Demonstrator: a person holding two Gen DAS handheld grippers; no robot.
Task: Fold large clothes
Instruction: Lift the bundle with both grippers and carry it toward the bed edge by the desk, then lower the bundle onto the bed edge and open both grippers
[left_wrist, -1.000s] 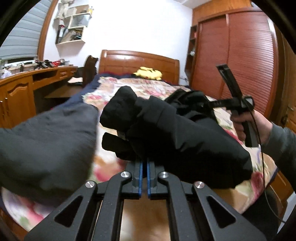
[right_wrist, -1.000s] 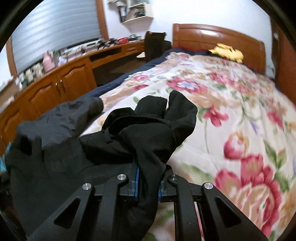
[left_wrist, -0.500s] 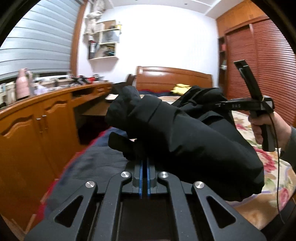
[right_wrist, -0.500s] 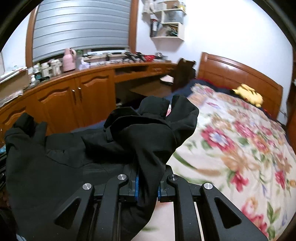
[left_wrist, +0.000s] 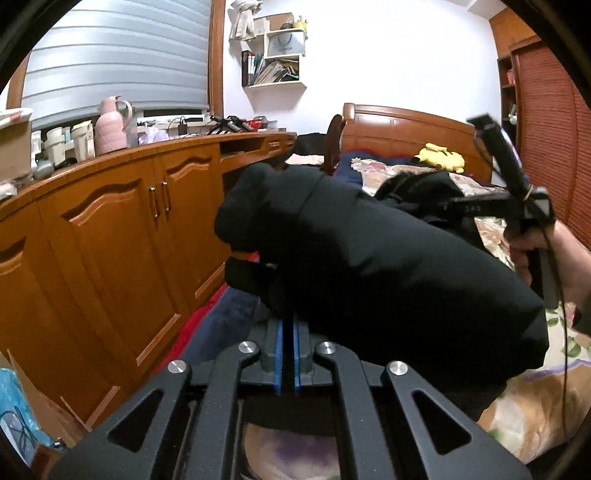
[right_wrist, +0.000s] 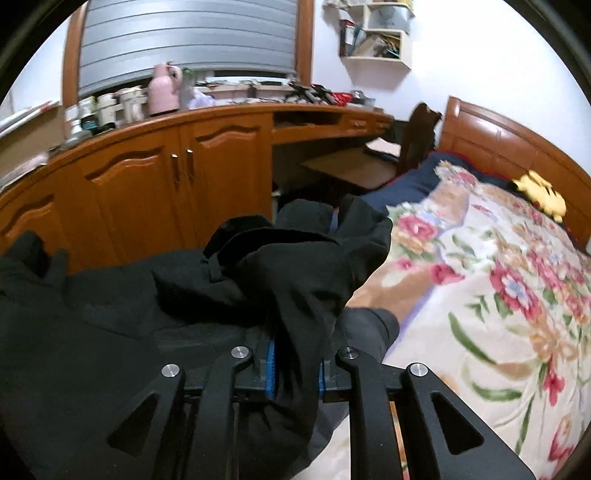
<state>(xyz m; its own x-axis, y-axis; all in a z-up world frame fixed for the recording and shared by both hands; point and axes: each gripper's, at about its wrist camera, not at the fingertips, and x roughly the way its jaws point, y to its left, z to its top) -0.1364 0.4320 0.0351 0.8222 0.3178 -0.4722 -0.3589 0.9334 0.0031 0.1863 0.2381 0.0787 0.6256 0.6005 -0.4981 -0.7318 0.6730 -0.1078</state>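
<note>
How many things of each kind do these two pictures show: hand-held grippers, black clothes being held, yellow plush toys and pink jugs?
Hand-held grippers: 2, the left hand-held gripper and the right hand-held gripper, both shut on the cloth
Black garment: 1
Yellow plush toy on the bed: 1
Pink jug on the counter: 1
Total: 5

The jacket (left_wrist: 388, 266) has come up off the bed (right_wrist: 498, 295) and now hangs between the two grippers, where a second ago it lay on the quilt. The left gripper (left_wrist: 287, 332) has swung left, so the cabinets (left_wrist: 122, 236) now stand ahead of it. The right gripper (right_wrist: 294, 365) has turned likewise, toward the desk (right_wrist: 314, 125).
</note>
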